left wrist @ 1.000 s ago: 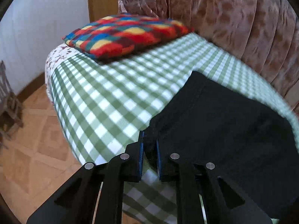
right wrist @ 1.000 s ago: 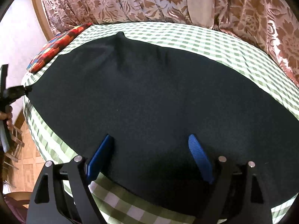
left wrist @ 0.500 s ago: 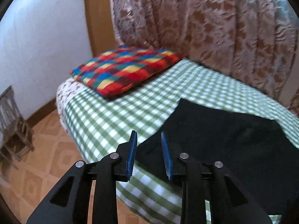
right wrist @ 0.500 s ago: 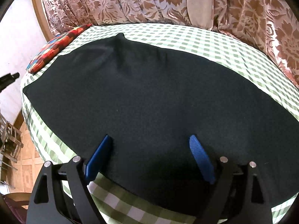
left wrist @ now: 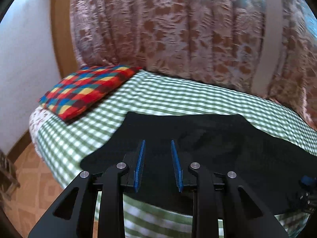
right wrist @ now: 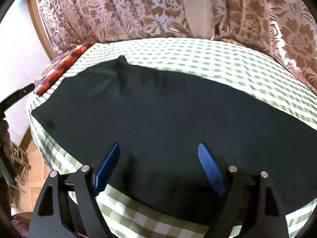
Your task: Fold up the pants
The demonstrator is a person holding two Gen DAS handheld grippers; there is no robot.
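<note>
While the dark flat cloth pants lie lengthwise left to right on the green checked bedsheet, the empty, narrowly parted left gripper and wide-open right gripper hover over their near edge.

Motion-blurred throughout the left wrist view: curtain pattern and checked bedsheet smeared. Cut off at the right edge: dark pants, far end unseen; a blue-tipped black object at the rim, too little shown to identify. Cut off at the left edge of the right wrist view: part of a hand; pillow partly cropped.
</note>
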